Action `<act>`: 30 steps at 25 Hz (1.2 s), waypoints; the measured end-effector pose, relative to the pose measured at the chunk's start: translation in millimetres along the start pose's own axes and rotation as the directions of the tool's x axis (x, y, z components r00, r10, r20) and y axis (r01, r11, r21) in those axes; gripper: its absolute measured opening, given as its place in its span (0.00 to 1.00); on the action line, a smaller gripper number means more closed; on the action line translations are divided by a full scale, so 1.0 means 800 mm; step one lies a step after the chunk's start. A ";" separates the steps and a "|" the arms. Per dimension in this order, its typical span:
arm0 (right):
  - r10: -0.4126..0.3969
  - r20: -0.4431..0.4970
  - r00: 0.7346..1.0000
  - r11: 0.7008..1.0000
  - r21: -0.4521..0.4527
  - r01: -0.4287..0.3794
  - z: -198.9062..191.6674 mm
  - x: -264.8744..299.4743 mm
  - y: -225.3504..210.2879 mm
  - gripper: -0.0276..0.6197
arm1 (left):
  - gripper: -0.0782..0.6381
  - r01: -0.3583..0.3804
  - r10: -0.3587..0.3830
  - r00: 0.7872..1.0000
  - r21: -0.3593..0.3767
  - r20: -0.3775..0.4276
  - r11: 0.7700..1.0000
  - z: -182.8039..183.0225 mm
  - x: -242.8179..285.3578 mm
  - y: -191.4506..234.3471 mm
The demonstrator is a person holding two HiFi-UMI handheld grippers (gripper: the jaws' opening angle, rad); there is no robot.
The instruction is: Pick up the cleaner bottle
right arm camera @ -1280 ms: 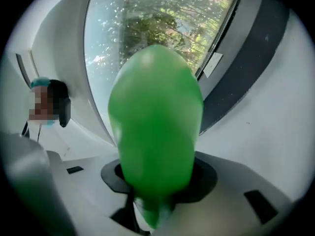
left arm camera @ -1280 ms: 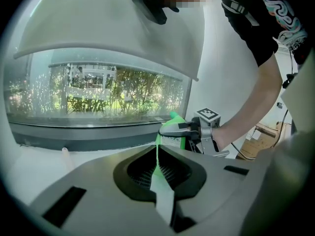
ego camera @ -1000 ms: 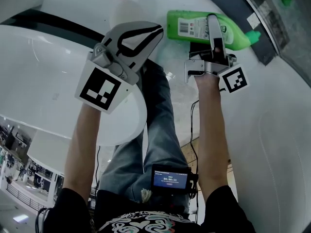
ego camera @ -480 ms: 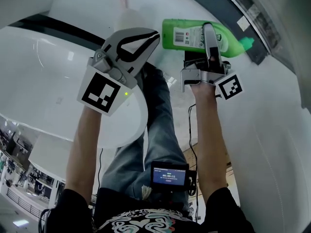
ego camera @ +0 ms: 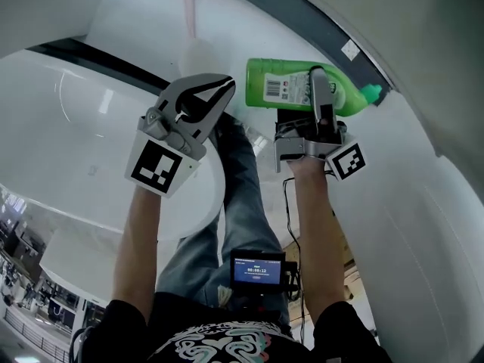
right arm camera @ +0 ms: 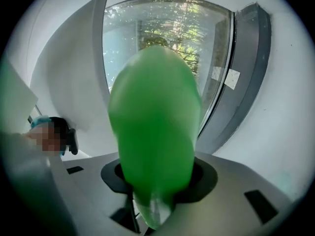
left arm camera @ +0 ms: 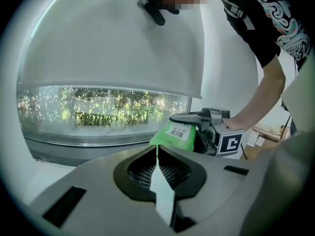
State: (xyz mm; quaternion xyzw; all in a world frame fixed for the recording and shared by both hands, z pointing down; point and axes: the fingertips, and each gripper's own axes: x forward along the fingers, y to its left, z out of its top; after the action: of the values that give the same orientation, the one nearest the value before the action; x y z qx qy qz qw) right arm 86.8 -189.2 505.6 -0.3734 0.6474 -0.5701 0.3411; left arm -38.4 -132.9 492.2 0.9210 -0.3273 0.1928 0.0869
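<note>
Right gripper (ego camera: 318, 78) is clamped across the green plastic cleaner bottle with a white barcode label (ego camera: 276, 85), which lies sideways in its jaws (cap end pointing right in the head view). Left gripper (ego camera: 224, 88) hovers just beside the bottle's base, jaws pressed together on nothing.

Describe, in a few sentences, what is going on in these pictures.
A person holds a gripper in each hand. The right gripper is shut on the green cleaner bottle, which lies sideways with its cap toward the person's right. The left gripper is beside it, jaws together, holding nothing. Whether the bottle is clear of the white surface cannot be told.
</note>
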 end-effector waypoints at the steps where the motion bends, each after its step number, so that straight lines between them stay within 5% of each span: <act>1: 0.004 0.001 1.000 1.000 -0.007 -0.004 0.000 0.001 0.003 0.35 | 0.14 -0.012 0.012 1.000 0.000 0.002 1.000 -0.002 -0.004 0.004; 10: -0.007 -0.003 1.000 0.999 -0.031 0.006 0.000 -0.003 -0.002 0.35 | 0.14 -0.042 0.041 0.999 -0.029 -0.021 0.999 -0.033 -0.015 0.012; 15: -0.021 -0.038 0.999 0.999 -0.036 0.020 0.005 0.006 -0.019 0.36 | 0.14 -0.052 0.052 0.999 -0.137 -0.004 0.989 -0.032 0.007 0.021; 18: -0.014 -0.068 0.998 1.000 -0.023 0.013 0.019 0.044 -0.024 0.36 | 0.14 -0.034 0.035 0.999 -0.044 0.034 0.998 -0.008 0.044 0.053; 30: -0.018 -0.113 0.993 0.999 0.028 0.021 0.013 0.043 -0.017 0.36 | 0.14 -0.042 0.042 0.999 -0.020 0.005 0.999 0.008 0.035 0.061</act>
State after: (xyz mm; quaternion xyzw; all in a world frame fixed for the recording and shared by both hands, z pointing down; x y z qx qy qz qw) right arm 80.7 -225.1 516.9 -0.3418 0.6537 -0.6029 0.3039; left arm -47.3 -188.3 499.4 0.9136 -0.3485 0.1888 0.0910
